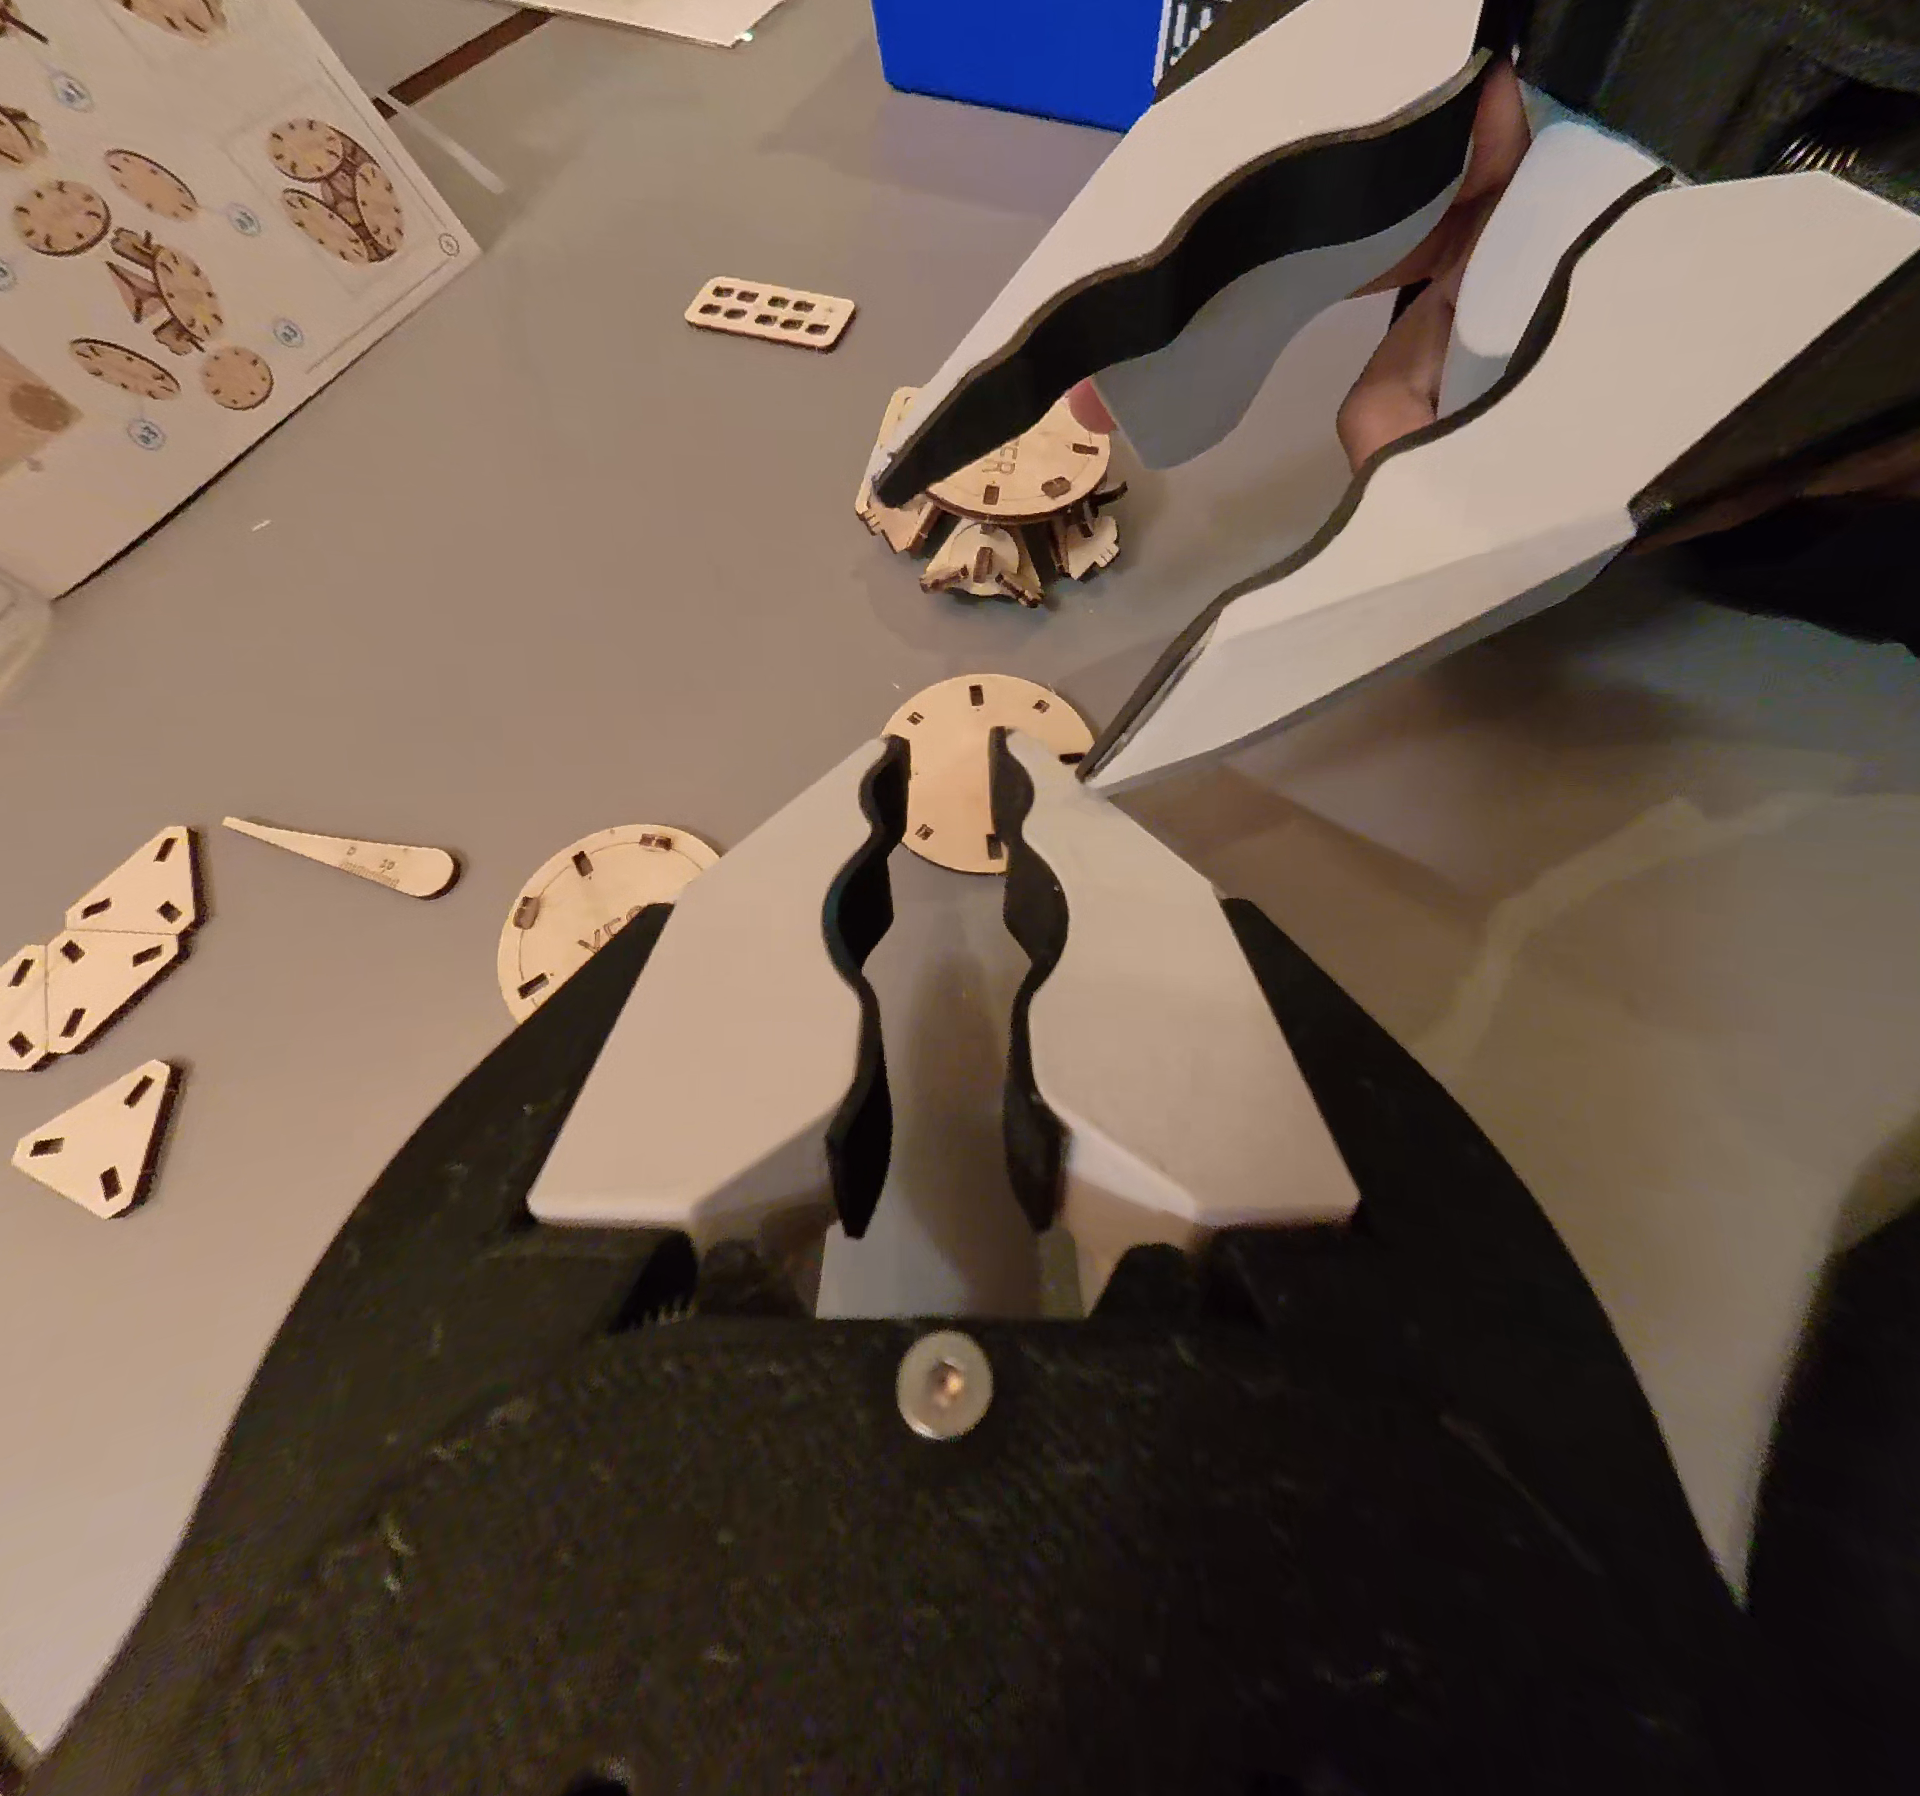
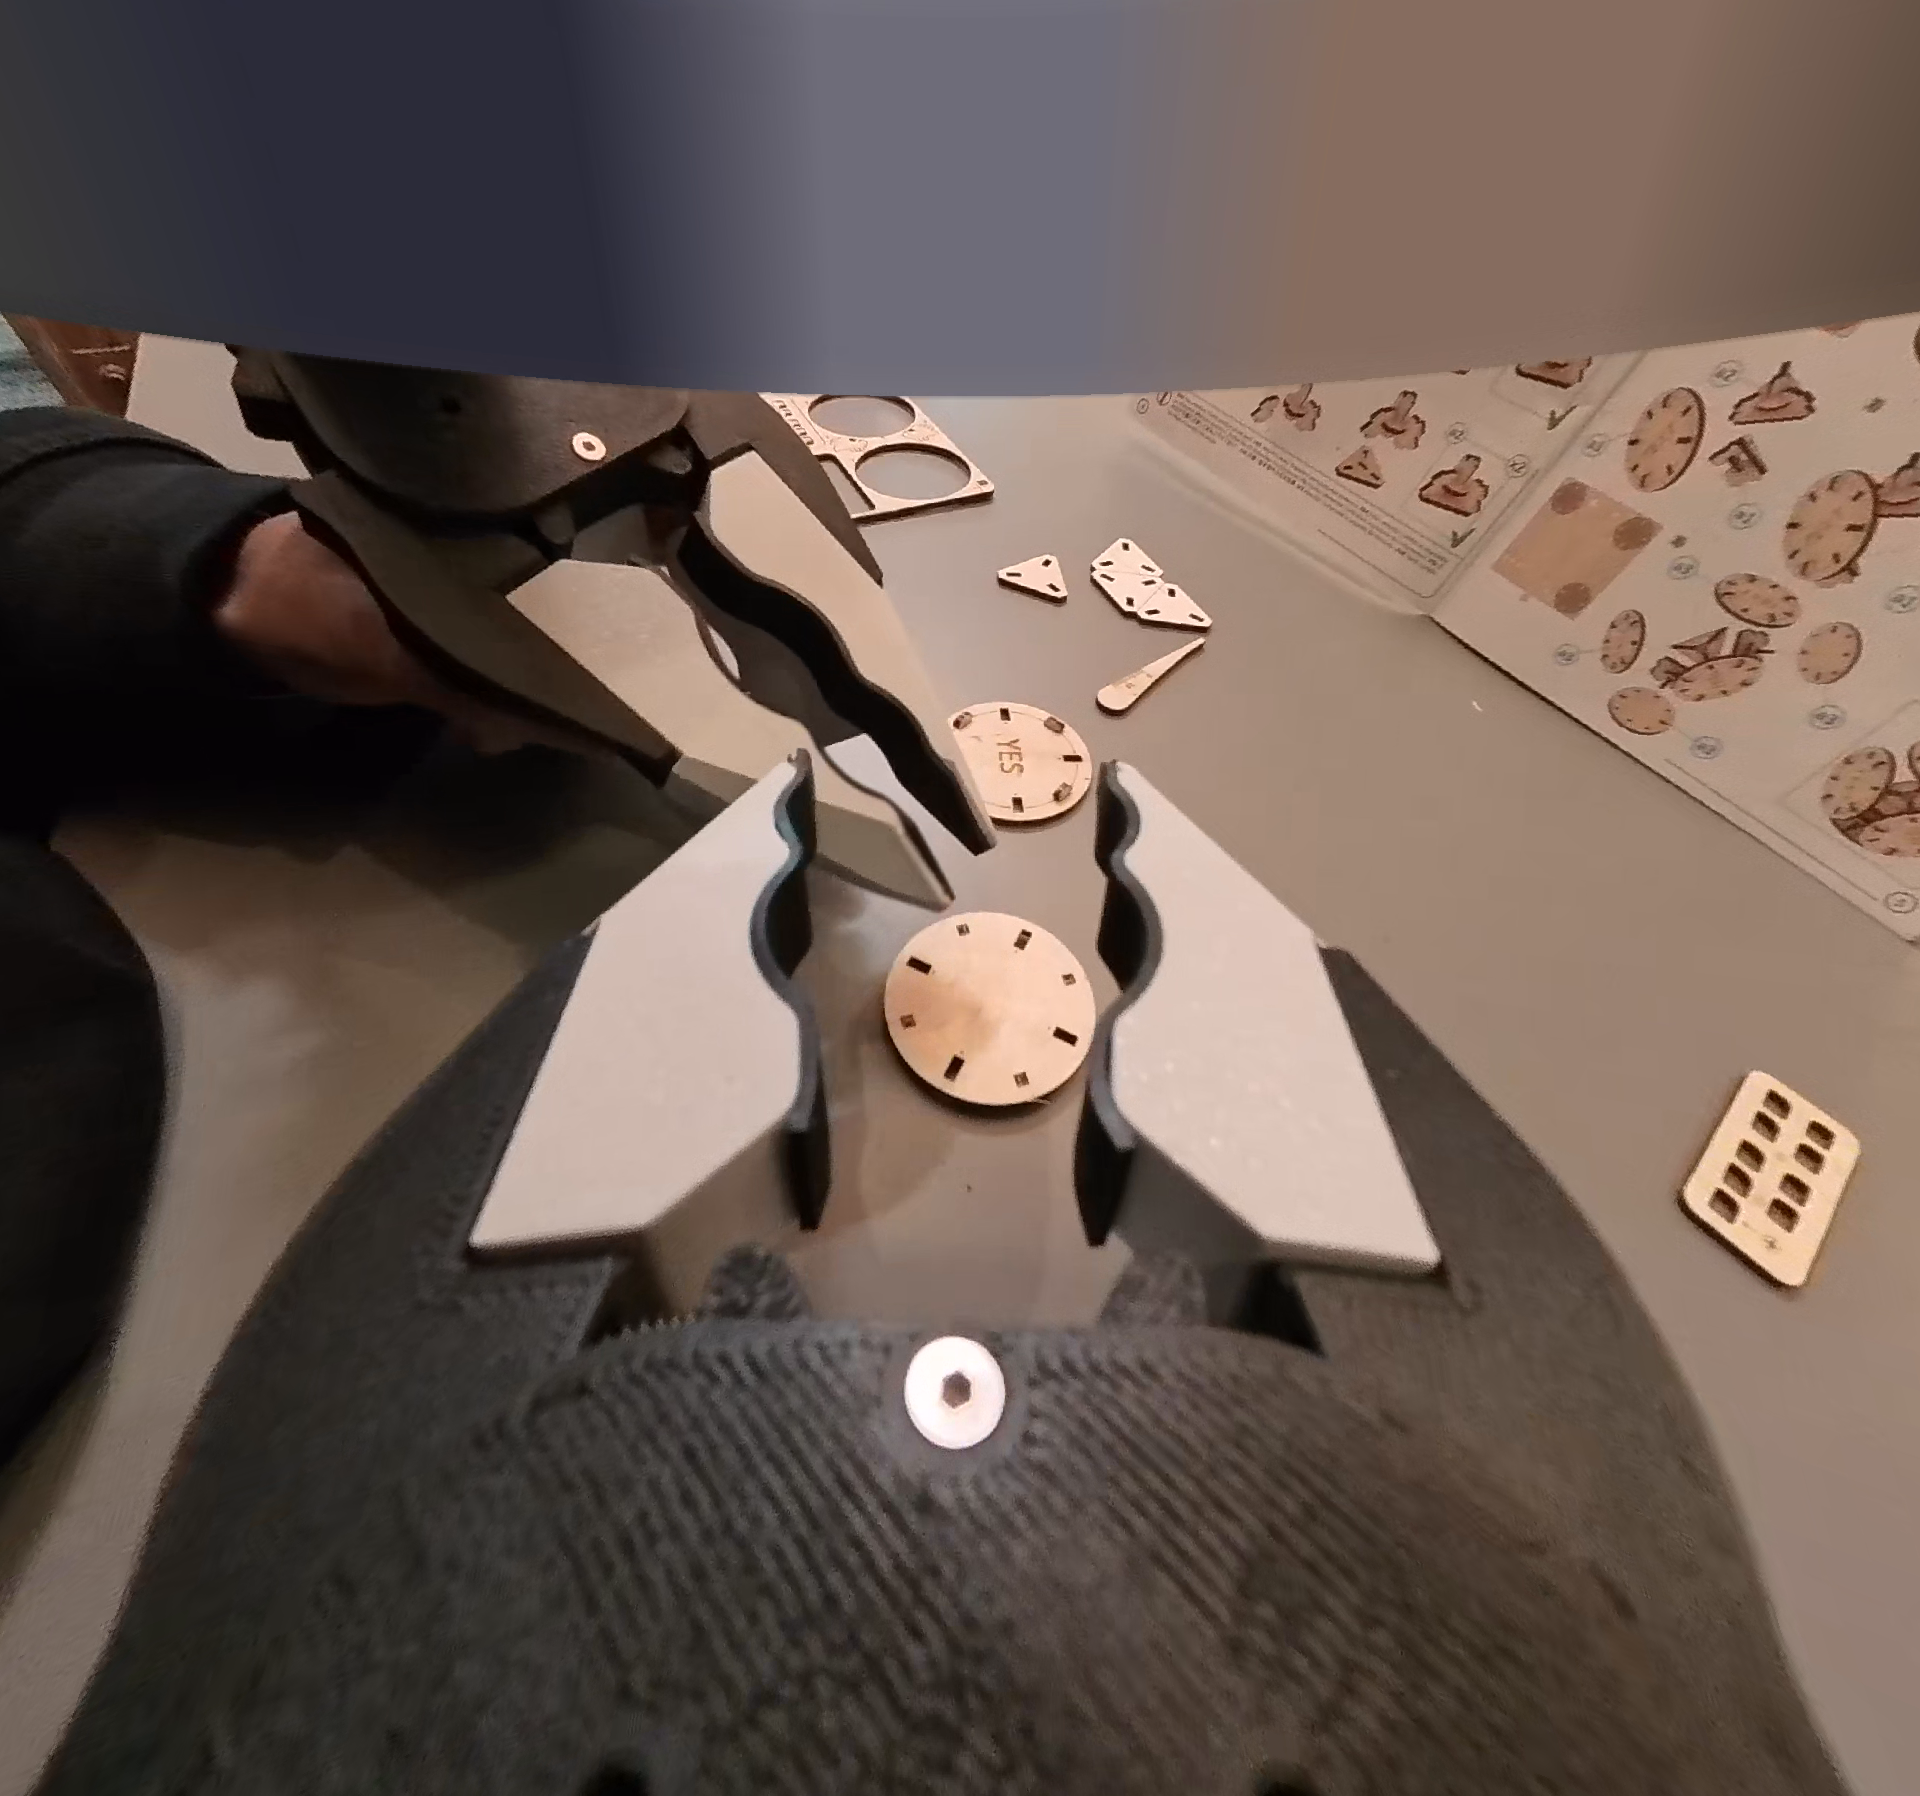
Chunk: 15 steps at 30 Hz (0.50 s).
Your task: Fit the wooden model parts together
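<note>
A plain round wooden disc [image 1: 961, 811] with small slots lies flat on the grey table [image 1: 623, 499]. My left gripper [image 1: 951, 754] hovers over it with its fingers a little apart and nothing between the pads. In the right wrist view its tips [image 2: 956, 863] stand just beyond the disc [image 2: 987, 1008], apart from it. My right gripper [image 2: 954, 775] is open and straddles the disc without pressing on it. In the left wrist view the right gripper [image 1: 992, 634] has one tip at a small wooden assembly [image 1: 997, 520] and the other beside the disc.
A second, engraved disc [image 2: 1023, 759], a teardrop piece [image 2: 1148, 676], triangles [image 2: 1148, 593] and a slotted plate [image 2: 1766, 1190] lie around. An instruction sheet [image 2: 1662, 603] lies at the right. A blue box [image 1: 1018, 1] stands behind. A hand [image 2: 291, 593] holds the left gripper. About 4 centimetres separates my left fingertips from my right.
</note>
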Tool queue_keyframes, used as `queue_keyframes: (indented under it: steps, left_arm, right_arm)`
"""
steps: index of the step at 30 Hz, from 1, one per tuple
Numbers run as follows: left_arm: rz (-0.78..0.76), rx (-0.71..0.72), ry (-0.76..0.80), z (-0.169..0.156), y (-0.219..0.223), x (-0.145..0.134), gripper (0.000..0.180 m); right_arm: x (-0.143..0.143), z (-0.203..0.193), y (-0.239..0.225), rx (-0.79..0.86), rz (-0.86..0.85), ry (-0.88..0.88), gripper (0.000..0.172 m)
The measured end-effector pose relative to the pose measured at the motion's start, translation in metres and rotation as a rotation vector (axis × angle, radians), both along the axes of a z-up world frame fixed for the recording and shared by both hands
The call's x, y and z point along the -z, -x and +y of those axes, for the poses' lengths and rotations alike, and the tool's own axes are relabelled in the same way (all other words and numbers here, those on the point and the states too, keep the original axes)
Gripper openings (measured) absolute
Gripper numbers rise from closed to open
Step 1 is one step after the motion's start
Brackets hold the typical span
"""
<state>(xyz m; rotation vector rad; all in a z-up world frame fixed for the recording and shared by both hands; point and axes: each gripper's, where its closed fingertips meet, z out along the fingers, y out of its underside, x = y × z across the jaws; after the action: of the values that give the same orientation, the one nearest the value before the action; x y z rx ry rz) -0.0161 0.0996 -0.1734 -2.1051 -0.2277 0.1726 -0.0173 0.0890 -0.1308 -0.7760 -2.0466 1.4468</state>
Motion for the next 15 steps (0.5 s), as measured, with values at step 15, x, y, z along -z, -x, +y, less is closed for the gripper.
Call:
queue_keyframes:
  steps: [15]
  left_arm:
    - [0.011,0.030,-0.067,0.006,-0.011,-0.016,0.000]
  right_arm:
    - [-0.007,-0.001,-0.006,-0.046,-0.072,0.121,0.042]
